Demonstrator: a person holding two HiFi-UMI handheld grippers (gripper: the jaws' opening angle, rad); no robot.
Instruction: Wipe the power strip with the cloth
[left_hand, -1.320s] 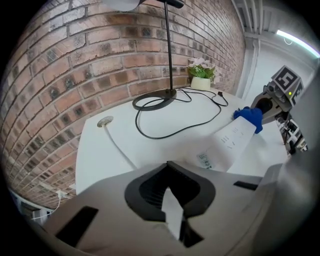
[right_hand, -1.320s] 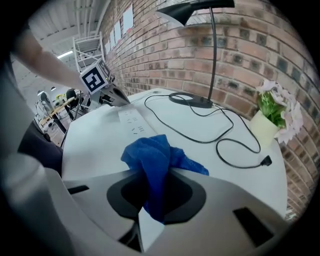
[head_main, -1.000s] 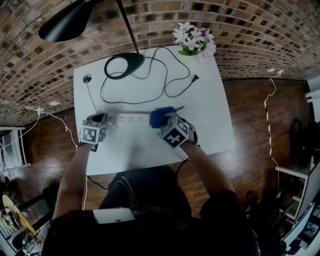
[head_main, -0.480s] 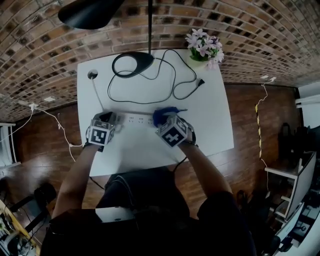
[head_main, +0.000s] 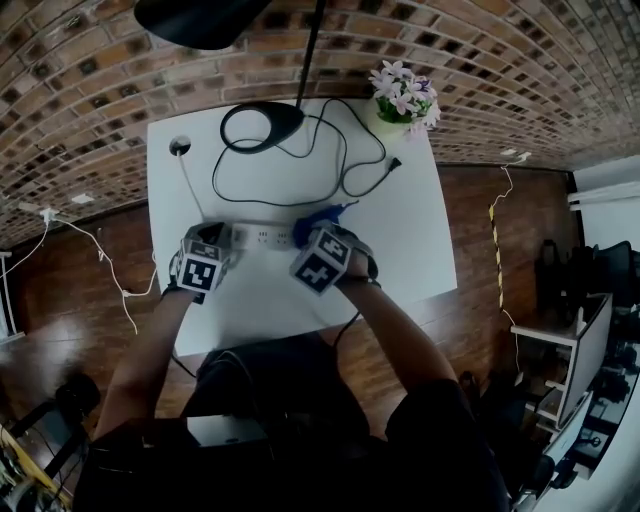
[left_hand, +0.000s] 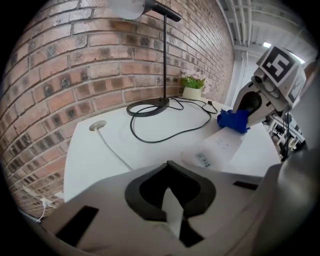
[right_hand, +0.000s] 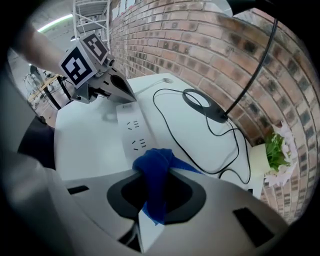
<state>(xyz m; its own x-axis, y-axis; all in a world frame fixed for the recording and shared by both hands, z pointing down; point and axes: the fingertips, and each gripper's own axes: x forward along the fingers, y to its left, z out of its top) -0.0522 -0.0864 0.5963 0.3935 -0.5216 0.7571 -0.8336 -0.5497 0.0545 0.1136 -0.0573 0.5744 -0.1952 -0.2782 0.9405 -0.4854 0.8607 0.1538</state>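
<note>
head view: the power strip (head_main: 262, 238) lies across the table (head_main: 410, 240). the left gripper (head_main: 222, 238) is at its left end. the right gripper (head_main: 312, 232) is over its right part, with the blue cloth (head_main: 320, 216) down on it. wiping looks under way, but no dirt shows, so i cannot tell how much is already clean. no writing can be read here, only the square markers on the cubes.

left gripper view: the claw is closed tight with nothing gripped. its tip seems to pin the strip's end, though the contact itself is out of sight. small dark print (left_hand: 202, 159) sits on the strip near this end, too small to read.

right gripper view: the claw is narrow and clamped on the cloth, whose bunched end rests on the strip. the sockets (right_hand: 135, 135) between it and the left gripper lie bare, and i judge that stretch is left to wipe. no brand shows.
</note>
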